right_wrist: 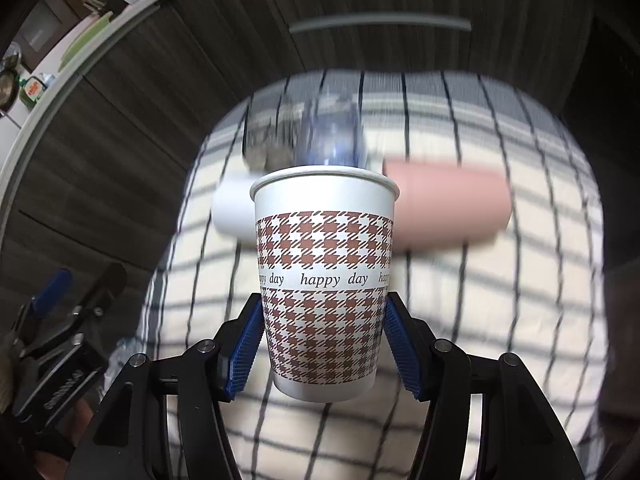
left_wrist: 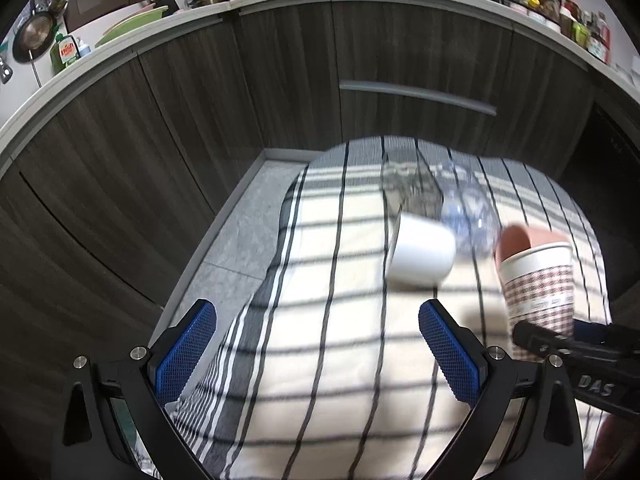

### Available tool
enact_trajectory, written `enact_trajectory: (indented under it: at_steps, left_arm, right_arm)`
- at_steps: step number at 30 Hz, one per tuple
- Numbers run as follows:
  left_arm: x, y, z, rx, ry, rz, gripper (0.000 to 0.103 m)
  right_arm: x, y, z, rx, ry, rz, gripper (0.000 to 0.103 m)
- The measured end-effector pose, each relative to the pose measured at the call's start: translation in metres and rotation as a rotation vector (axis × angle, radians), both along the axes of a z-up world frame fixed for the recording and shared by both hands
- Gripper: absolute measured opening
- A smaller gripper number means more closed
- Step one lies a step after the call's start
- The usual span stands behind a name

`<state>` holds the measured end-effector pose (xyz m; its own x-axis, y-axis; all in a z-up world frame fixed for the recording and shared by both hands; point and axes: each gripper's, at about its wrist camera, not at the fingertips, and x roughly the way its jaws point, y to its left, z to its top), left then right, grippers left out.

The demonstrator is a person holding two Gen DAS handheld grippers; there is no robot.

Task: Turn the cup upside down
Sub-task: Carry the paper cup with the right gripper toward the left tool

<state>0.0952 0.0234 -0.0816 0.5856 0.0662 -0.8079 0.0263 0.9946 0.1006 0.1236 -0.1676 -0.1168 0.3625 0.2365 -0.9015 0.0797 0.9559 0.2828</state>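
My right gripper (right_wrist: 324, 344) is shut on a paper cup (right_wrist: 324, 280) with a brown houndstooth print and "happy day" lettering. The cup is upright, rim up, held above the striped cloth (right_wrist: 500, 320). The same cup (left_wrist: 538, 288) shows at the right of the left wrist view, with the right gripper's fingers (left_wrist: 536, 336) at its lower part. My left gripper (left_wrist: 318, 344) is open and empty over the cloth (left_wrist: 320, 360), left of the cup.
A white cup (left_wrist: 420, 252) and a pink cup (right_wrist: 452, 208) lie on their sides on the cloth. A clear glass (left_wrist: 412, 184) and a clear bottle (left_wrist: 468, 212) stand behind them. Dark wood cabinets (left_wrist: 200, 120) rise behind; grey floor tiles (left_wrist: 236, 240) lie at left.
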Motion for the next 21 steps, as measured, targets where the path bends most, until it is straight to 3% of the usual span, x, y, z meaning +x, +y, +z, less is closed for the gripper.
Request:
enact_trajectory:
  at_steps: [8, 14, 16, 18, 21]
  left_arm:
    - [-0.023, 0.018, -0.029, -0.008, 0.018, 0.01, 0.103]
    - [-0.028, 0.024, -0.04, -0.026, 0.032, 0.021, 0.103]
    - [-0.03, 0.024, -0.039, -0.03, 0.028, 0.018, 0.103]
    - [-0.032, 0.021, -0.037, -0.028, 0.018, 0.011, 0.103]
    - [-0.036, 0.013, -0.034, -0.02, 0.003, -0.009, 0.103]
  right_arm:
    - [-0.023, 0.02, -0.063, 0.055, 0.07, -0.046, 0.059]
    - [-0.027, 0.027, -0.075, 0.047, 0.053, -0.054, 0.06]
    - [-0.027, 0.025, -0.076, 0.056, 0.058, -0.056, 0.065]
    - [-0.029, 0.022, -0.075, 0.068, 0.055, -0.062, 0.08]
    - [-0.035, 0.012, -0.067, 0.081, 0.035, -0.076, 0.082]
